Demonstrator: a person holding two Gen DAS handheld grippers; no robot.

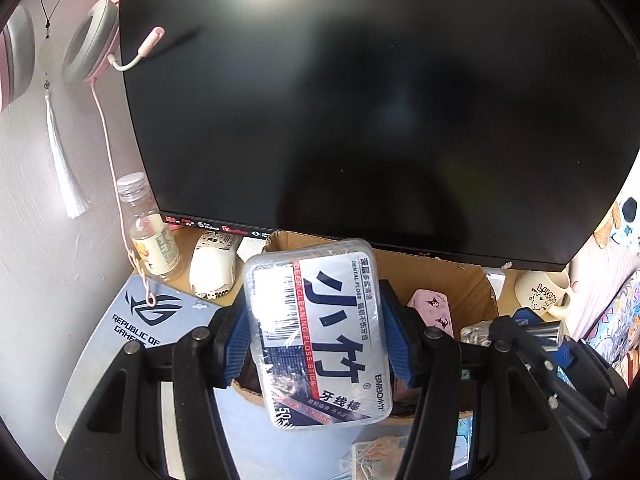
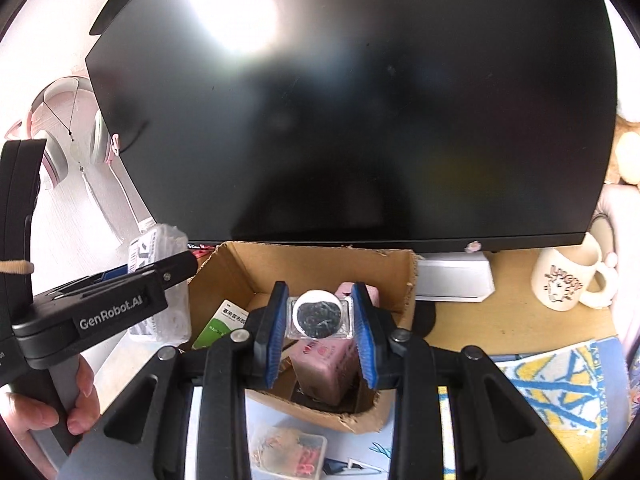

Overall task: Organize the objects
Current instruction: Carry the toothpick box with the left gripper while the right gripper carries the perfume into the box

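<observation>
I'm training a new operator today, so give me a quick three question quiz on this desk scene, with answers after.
1. True or false: the left gripper is empty.
2. What does the right gripper hold: A) a mug, B) a small clear case with a round dark insert, C) a mouse?
3. Fill in: both grippers hover over the cardboard ____.

Key
1. False; its fingers clamp the dental floss box.
2. B, the small clear case.
3. box: the cardboard box, before the monitor.
</observation>
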